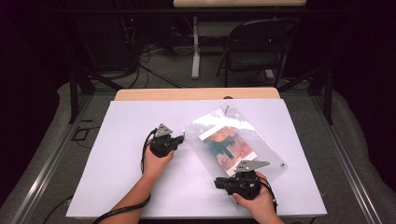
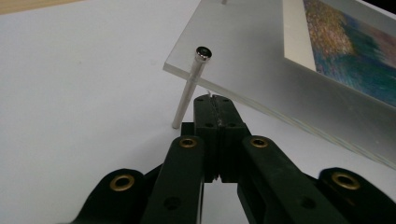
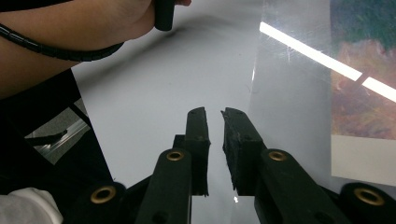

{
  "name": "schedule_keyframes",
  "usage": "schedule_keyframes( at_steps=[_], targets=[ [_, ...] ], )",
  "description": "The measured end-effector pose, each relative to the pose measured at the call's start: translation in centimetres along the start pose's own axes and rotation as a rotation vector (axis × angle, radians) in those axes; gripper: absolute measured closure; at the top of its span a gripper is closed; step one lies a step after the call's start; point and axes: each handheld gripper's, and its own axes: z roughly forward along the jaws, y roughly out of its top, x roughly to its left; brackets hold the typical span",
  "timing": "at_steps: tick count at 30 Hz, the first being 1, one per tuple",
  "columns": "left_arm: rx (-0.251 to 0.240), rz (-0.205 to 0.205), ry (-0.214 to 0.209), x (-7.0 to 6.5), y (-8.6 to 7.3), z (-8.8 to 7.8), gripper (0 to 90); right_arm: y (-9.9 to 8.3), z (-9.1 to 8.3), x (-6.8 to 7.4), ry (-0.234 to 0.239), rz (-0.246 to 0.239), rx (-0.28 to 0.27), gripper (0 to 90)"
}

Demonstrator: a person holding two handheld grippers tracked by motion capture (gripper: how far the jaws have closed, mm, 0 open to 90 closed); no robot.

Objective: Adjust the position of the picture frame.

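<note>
Frame: a clear acrylic picture frame (image 1: 236, 142), two flat see-through sheets with a colourful teal-and-orange print (image 1: 227, 143) sandwiched between them, lies skewed on the white table sheet (image 1: 116, 158), between the two grippers and touching both.
Near corner: in the left gripper view the frame's corner (image 2: 187, 65) stands raised off the sheet, just ahead and to the right of the jaw tips.
Post: a thin silver metal standoff post (image 2: 189, 91) with a dark-centred round cap stands tilted at that corner, just left of the left gripper's tips, its foot on the white sheet.
Left gripper: the left gripper (image 1: 181, 136), held in the person's left hand (image 1: 156, 161), has its jaws pressed together at the frame's left corner; a thin pale sliver shows at their tips, and what it is cannot be told.
Right gripper: the right gripper (image 3: 214, 114), in the person's right hand (image 1: 257, 200), sits at the frame's near edge with a narrow gap between its jaws and nothing in it; the clear sheet lies under and to the right of the tips.
Beyond: a wooden table edge (image 1: 196, 93) and a black folding chair (image 1: 254, 46) lie farther off.
</note>
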Motion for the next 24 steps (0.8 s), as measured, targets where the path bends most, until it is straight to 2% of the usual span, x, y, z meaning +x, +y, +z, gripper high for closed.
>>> schedule_keyframes(
  at_steps=[3,6,7,10,11,14,17,19,24],
  targets=[
    [0.003,-0.009,-0.004,0.0,-0.3,-0.1,84.8,0.0,-0.1,0.0,-0.003,-0.004,-0.006,79.3],
    [-0.011,-0.037,-0.017,0.1,-0.7,-0.7,81.0,0.0,-0.2,-0.1,-0.005,-0.001,-0.009,78.5],
    [-0.013,-0.036,-0.007,0.2,-0.7,-1.0,79.4,0.0,-0.3,-0.1,-0.004,0.002,-0.012,78.3],
    [-0.008,-0.013,0.047,0.5,-0.5,-1.1,71.3,0.0,-0.4,-0.2,-0.004,0.009,-0.027,77.4],
    [-0.005,-0.014,0.055,0.8,-0.5,-1.0,71.0,0.0,-0.4,-0.2,-0.001,0.014,-0.031,77.0],
    [0.006,0.008,0.053,1.1,-0.3,0.0,68.9,0.1,-0.5,-0.2,-0.003,0.01,-0.036,76.0],
    [0.007,0.04,0.052,1.0,-0.1,0.9,66.5,0.1,-0.5,-0.3,-0.001,0.013,-0.042,75.4],
    [0.012,0.046,0.054,0.9,0.1,1.5,65.9,0.1,-0.6,-0.4,0.001,0.017,-0.043,75.2],
    [0.026,0.074,0.076,0.8,0.9,2.8,65.8,0.1,-0.8,-0.7,0.007,0.03,-0.055,74.7]
  ],
)
